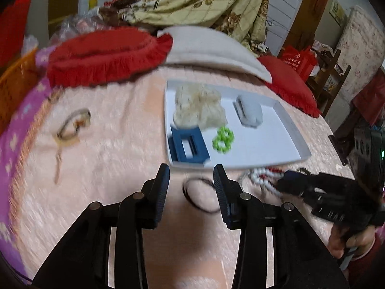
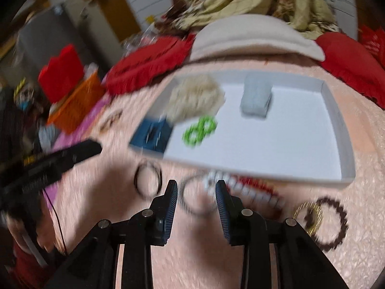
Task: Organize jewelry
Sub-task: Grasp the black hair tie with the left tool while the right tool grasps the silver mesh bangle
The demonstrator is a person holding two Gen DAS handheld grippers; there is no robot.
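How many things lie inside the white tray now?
4: a beige fluffy bundle at the far left, a grey pouch at the far middle, a blue box at the near left corner, a green bracelet beside it.

Each claw (image 1: 191, 171) (image 2: 196, 186) is matte black with blue ribbed pads (image 1: 220, 187), silver pivot screws and angular linkages. A red sleeve (image 1: 368, 256) covers the wrist.

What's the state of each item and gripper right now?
left gripper: open, empty, above the black ring
right gripper: open, empty, over a thin ring
white tray: open-topped, on the pink cover
green bracelet: in tray
blue box: in tray, near-left corner
grey box: in tray, closed
white bead bracelet: outside tray
dark bead bracelet: outside tray
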